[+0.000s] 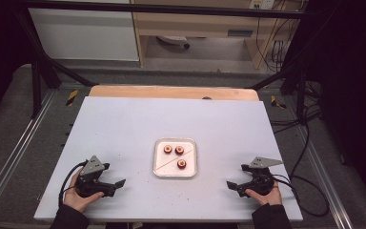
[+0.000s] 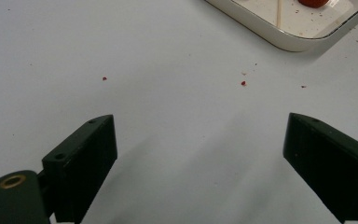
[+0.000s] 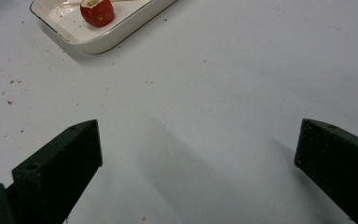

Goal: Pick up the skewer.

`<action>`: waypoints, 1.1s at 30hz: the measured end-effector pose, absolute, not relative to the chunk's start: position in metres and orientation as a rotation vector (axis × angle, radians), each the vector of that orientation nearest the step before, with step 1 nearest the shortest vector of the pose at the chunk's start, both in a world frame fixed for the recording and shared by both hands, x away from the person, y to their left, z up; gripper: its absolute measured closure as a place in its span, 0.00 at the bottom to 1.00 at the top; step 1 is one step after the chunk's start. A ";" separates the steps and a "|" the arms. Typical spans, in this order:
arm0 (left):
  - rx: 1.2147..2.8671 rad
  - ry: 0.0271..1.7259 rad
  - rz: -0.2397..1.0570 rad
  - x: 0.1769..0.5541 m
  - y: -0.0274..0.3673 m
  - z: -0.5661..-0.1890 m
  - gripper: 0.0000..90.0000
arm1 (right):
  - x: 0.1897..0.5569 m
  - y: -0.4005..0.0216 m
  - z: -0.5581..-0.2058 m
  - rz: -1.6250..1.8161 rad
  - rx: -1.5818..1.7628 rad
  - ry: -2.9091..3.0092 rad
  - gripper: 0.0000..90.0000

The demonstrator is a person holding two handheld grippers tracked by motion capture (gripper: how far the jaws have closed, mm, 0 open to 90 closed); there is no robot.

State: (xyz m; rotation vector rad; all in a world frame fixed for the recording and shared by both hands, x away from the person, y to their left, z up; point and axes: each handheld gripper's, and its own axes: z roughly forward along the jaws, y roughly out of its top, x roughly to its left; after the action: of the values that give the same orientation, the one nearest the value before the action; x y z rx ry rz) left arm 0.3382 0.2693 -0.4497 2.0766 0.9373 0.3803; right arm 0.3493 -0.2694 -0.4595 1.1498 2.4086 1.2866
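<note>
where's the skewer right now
In the high view the skewer lies diagonally inside the white tray at the table's middle, between the two upper red fruits and the lower one.

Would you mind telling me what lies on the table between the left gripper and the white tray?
Only bare table with a few red crumbs separates the left gripper from the white tray, as the left gripper view shows.

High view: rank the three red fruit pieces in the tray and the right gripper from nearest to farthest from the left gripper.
1. Left fruit piece, in the tray's far left part, is too close to call against the near fruit piece toward the tray's near right.
2. Middle fruit piece, far side, beside the left one.
3. Right gripper, across the table from the left gripper.
</note>
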 end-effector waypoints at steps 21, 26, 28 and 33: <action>2.103 0.916 0.380 0.340 0.253 -0.447 0.11 | 0.350 -0.269 -0.459 1.294 1.154 2.400 0.02; 2.112 0.899 0.378 0.339 0.246 -0.446 0.11 | 0.350 -0.270 -0.459 1.289 1.154 2.402 0.02; 2.118 0.894 0.377 0.338 0.243 -0.445 0.11 | 0.350 -0.269 -0.459 1.292 1.153 2.401 0.02; 2.122 0.881 0.376 0.340 0.235 -0.440 0.11 | 0.350 -0.269 -0.459 1.290 1.153 2.403 0.02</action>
State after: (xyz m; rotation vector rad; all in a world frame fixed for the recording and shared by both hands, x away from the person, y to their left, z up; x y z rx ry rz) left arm 0.3399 0.2353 -0.4402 2.1218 0.8811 0.3762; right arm 0.3499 -0.2692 -0.4589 1.1525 2.4034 1.2904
